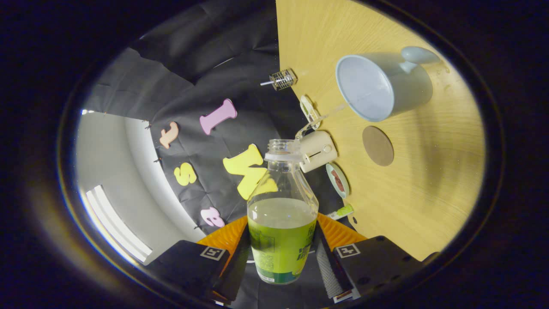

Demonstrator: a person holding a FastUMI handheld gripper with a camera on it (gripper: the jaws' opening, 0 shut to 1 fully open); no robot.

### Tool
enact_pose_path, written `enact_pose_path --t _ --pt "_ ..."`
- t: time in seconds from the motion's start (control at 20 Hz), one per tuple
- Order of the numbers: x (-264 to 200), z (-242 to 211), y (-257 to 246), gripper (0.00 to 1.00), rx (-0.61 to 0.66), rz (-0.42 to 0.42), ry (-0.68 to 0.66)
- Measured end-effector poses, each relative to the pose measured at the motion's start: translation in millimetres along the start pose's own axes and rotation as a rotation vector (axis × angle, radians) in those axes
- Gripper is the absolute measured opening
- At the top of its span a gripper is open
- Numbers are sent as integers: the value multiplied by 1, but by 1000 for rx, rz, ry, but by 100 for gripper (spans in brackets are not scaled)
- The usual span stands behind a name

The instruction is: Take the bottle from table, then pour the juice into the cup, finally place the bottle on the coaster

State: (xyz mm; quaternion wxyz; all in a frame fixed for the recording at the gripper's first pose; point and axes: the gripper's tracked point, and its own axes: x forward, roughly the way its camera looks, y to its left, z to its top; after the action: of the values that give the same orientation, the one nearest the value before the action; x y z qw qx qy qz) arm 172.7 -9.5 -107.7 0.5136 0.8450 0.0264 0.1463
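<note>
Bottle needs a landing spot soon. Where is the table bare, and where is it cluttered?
With the gripper shut on the bottle, bare table lies around the coaster, below the cup. The table's edge is crowded: cream device, small dish, wire cage.

Fisheye on the gripper, rolled sideways, looking along its fingers, close above the table

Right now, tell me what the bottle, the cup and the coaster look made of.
Bottle: clear plastic, probably; see-through wall, glossy green label, held between the gripper fingers.
Cup: likely glazed ceramic; opaque pale grey-blue with a smooth, soft sheen.
Coaster: flat brown disc with a dull matte face, perhaps cork or leather; I cannot tell which.
Table: light wood-grain surface, maybe laminate.
</note>
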Motion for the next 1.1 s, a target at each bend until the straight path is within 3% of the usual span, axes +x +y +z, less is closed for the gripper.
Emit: enact_pose_path --t 0.7,1.1 --pt "1 9 32 78 195 81 -28" --pt "4 7 43 78 253 71 -28"
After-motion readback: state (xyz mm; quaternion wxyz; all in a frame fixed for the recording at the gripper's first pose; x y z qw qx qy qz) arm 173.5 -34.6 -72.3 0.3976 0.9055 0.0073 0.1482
